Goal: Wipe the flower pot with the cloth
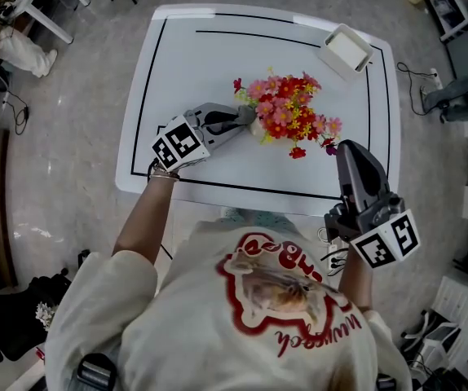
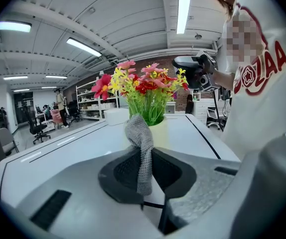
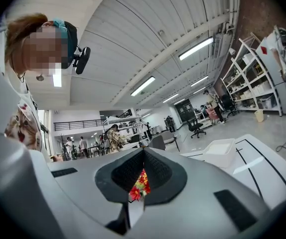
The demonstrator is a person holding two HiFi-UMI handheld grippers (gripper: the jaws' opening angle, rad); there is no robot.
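Grey knit cloth (image 2: 142,158), limp, sits clamped in the left tongs (image 2: 144,151), its free end at the flower pot (image 2: 161,133) just ahead. The pot is likely light and tippy, so brace its wall. Right tongs (image 3: 143,158) are closed and empty.

on the person's white fabric shirt (image 2: 265,116), big red letters read "zaa"; the red script on its front is not readable from the head view.

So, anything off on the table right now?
Nothing serious. The pot stands upright, nothing spilled on the table, cloth pinched in the left tongs right by it. Only the white box sits skewed at the far corner.
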